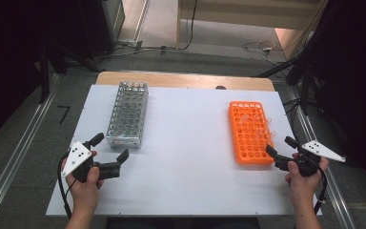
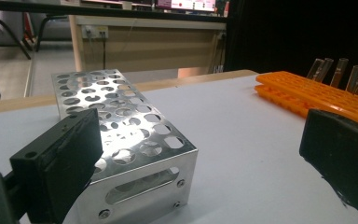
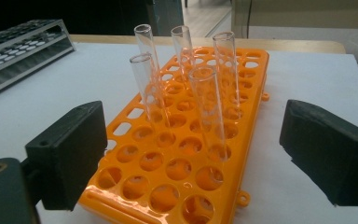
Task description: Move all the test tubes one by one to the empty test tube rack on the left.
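The white rectangular surface point(image 1: 190, 157) carries two racks. At about ten o'clock from its centre stands the perforated, shiny aluminium tube rack point(image 1: 128, 114), a stiff box of sheet metal screwed together at the corners. At about three o'clock lies the flat orange plastic tube rack point(image 1: 250, 132), and five clear glass test tubes point(image 3: 209, 109) stand upright in its holes, clustered toward the rack's right side in the high view.

The left gripper point(image 1: 108, 149) sits at seven o'clock, just short of the metal rack's near end, jaws spread wide and holding nothing. The right gripper point(image 1: 280, 145) sits at four o'clock, at the orange rack's near right corner, jaws likewise spread wide and empty, aimed at the tubes.

The tubes look light, rigid, smooth and breakable; thin glass would likely slip under a loose pinch and crack under a hard one. A sensible hold is on the upper stretch of a tube, above the rack and below the rim, lifting straight up so it clears its hole without levering.

No brand, label or writing can be read on either rack or the tubes.
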A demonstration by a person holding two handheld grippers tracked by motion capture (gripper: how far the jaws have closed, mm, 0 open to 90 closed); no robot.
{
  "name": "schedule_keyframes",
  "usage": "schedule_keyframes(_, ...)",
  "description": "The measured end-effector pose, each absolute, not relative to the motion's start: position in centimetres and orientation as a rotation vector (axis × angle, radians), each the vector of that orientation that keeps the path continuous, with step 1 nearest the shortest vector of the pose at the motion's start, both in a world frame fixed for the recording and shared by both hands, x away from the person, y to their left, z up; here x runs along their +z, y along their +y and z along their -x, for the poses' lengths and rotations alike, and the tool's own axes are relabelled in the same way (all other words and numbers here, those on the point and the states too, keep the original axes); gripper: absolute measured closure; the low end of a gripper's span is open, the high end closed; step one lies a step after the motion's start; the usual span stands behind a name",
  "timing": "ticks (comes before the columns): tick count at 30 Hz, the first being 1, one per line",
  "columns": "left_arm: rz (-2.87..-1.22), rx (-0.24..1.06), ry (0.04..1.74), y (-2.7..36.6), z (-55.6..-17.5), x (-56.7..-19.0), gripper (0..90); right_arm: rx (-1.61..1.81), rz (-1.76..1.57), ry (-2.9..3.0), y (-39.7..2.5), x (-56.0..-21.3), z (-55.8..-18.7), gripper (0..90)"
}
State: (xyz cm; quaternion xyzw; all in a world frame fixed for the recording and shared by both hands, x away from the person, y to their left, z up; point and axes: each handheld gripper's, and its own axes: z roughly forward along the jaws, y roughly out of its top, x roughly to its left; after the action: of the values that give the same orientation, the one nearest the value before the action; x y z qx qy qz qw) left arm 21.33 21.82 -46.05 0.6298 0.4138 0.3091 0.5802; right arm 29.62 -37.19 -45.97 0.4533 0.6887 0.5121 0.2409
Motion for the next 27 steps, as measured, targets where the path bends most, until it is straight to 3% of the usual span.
schedule_keyframes(5,-1.46,0.684,0.968,21.6,-21.4,-46.1,0.0,1.381,-1.29,1.881,-37.1,-46.0,-30.1,12.3)
schedule_keyframes(10,-1.471,0.663,0.968,21.2,-21.5,-46.2,0.0,1.38,-1.385,1.867,-37.1,-46.4,-31.0,33.2)
schedule_keyframes(15,-1.494,0.655,0.978,20.7,-21.6,-46.3,0.0,1.257,-1.408,1.852,-36.5,-46.9,-31.6,36.4)
schedule_keyframes(21,-1.486,0.655,1.0,20.5,-21.7,-46.1,0.0,1.285,-1.399,1.91,-36.1,-47.6,-32.2,54.2)
schedule_keyframes(27,-1.498,0.662,1.025,20.2,-21.8,-46.1,0.8,1.229,-1.382,1.893,-35.5,-48.1,-32.6,59.5)
